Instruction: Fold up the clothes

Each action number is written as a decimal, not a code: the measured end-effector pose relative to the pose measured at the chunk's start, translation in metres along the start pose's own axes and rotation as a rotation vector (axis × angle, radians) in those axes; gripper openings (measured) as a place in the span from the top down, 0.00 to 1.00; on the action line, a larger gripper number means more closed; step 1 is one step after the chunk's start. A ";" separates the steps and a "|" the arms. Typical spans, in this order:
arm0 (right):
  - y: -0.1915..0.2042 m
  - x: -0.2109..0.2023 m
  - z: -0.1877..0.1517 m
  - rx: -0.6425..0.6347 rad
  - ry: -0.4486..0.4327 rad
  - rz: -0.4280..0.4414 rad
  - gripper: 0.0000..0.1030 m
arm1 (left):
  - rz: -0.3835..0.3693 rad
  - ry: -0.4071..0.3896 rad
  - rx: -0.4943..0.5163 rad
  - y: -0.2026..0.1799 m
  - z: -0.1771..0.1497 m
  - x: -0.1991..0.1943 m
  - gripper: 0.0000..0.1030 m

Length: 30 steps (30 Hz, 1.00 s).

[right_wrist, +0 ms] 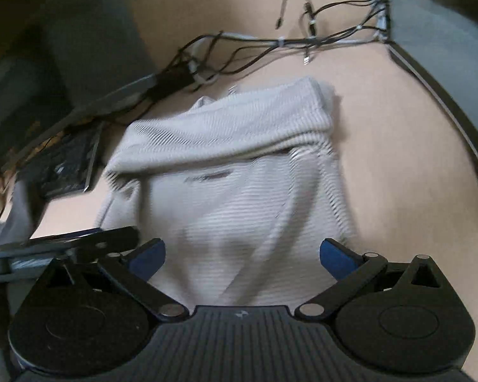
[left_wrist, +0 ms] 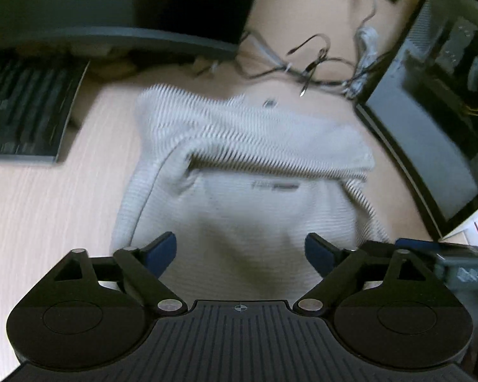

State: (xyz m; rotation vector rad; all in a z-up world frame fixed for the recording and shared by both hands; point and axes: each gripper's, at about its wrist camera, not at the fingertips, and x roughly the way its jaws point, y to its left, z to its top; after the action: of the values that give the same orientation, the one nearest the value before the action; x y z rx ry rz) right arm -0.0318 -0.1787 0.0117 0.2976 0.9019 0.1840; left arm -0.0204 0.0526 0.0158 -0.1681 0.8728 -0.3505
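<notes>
Two grippers, left and right, both spread wide, empty, above the sweater; it lies part-folded on the desk. Step: between folds. Next: regrasp near hem.

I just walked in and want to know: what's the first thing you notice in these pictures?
The big white ribbed sweater lying in the middle of the wooden desk, with its top part folded down over the rest. Right in front, the left gripper and right gripper hang over its near edge with their blue fingers spread wide and nothing in them. Behind the sweater lies a tangle of cables, and a keyboard sits to the left.
</notes>
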 end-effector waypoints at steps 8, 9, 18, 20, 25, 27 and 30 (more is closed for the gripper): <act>-0.009 0.041 0.028 -0.072 0.019 0.076 0.00 | 0.033 0.095 -0.054 0.003 0.016 0.033 0.09; -0.011 0.046 0.029 -0.058 0.037 0.099 0.00 | 0.037 0.097 -0.051 0.002 0.017 0.035 0.09; -0.028 0.055 0.042 -0.070 0.070 0.164 0.00 | 0.043 0.096 -0.005 -0.013 0.023 0.050 0.05; -0.030 0.055 0.044 -0.096 0.080 0.162 0.00 | 0.041 0.099 0.004 -0.017 0.024 0.052 0.05; -0.035 0.053 0.045 -0.153 0.093 0.127 0.00 | 0.027 0.102 0.013 -0.023 0.023 0.054 0.05; -0.036 0.052 0.044 -0.158 0.093 0.121 0.00 | 0.028 0.103 0.016 -0.024 0.022 0.052 0.05; -0.032 0.052 0.041 -0.160 0.082 0.101 0.00 | 0.032 0.103 0.010 -0.021 0.018 0.047 0.05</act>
State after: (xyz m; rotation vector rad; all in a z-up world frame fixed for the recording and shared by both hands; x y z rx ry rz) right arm 0.0336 -0.2020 -0.0137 0.1883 0.9478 0.3616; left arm 0.0166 0.0158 -0.0007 -0.1278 0.9741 -0.3361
